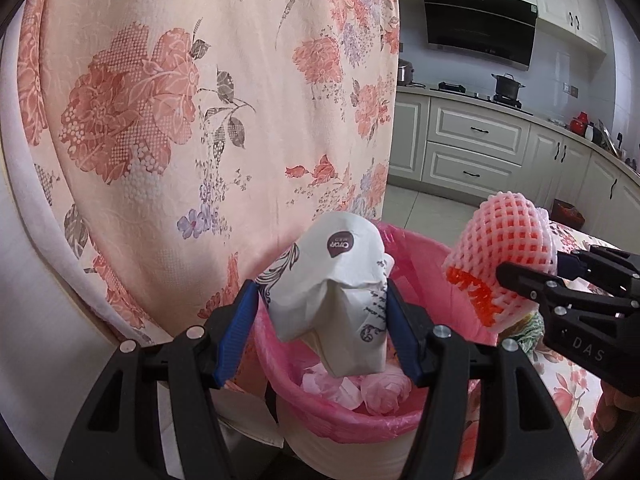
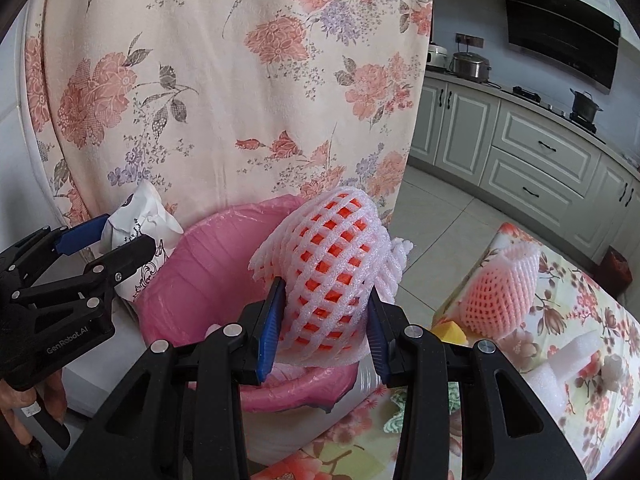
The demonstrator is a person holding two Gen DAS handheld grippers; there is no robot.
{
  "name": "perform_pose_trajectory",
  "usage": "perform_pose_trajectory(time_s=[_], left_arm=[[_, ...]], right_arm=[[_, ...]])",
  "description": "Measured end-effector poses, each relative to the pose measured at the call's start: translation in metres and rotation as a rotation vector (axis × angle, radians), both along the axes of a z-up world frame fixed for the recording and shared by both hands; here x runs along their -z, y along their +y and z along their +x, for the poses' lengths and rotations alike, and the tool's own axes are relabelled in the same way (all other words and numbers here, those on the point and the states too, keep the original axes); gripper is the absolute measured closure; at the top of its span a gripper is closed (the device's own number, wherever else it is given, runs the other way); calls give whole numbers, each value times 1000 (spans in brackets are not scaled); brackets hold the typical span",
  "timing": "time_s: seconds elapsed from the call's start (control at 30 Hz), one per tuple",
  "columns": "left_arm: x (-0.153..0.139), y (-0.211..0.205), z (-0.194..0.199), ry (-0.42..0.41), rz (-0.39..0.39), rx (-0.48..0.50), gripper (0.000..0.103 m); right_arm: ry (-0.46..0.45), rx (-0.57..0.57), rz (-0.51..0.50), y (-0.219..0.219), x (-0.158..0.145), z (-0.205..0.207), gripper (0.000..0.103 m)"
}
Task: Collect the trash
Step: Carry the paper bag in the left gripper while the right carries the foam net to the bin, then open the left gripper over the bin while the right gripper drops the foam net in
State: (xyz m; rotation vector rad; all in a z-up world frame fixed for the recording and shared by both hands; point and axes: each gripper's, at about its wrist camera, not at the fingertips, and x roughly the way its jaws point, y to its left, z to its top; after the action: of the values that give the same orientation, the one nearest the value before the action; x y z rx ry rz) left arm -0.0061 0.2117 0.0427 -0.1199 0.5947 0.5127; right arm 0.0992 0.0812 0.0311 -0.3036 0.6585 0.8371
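You are holding both pieces of trash over the bin [image 1: 400, 428], so the step in hand looks like the drop itself. Your left gripper [image 1: 320, 320] is pinching a crumpled white paper wrapper [image 1: 340, 280] between its blue-padded fingers [image 1: 236, 332], closed in as far as the paper allows; the wrapper is hanging right above the pink-lined opening, with other pink and white scraps already lying inside. Your right gripper [image 2: 324, 320] is squeezing a white foam fruit net [image 2: 328, 264] with orange showing through its mesh, the fingers [image 2: 269, 328] pressing into both sides. The net is sitting above the near rim of the bin rather than its middle.

Next, you are probably needing to spread both sets of fingers; carry the net a little further over the opening first, since it is light and could bounce off the rim. A second foam net [image 2: 500, 292] is waiting on the flowered worktop [image 2: 560, 380] beside the bin.
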Motion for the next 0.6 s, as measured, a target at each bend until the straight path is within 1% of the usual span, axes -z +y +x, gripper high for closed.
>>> perform_pose_trajectory(time_s=[0.17,0.43,0.5,0.53,0.6], left_arm=[[3,4,0,3,-9,-4,42],[5,7,2,4,-14,-3,42],[5,8,3,5,-17,-2,41],[5,7,3,6,-18,-2,37],[4,7,2,4,-17,-6,32]], right_arm=[[16,-24,-11,12,7,3,63],[11,-42,-29,22,13,7,61],[10,-46,-33,23,14,8,57],[9,-49,-33,24,14,8,56],[2,-40,-35,24,15,9,46]])
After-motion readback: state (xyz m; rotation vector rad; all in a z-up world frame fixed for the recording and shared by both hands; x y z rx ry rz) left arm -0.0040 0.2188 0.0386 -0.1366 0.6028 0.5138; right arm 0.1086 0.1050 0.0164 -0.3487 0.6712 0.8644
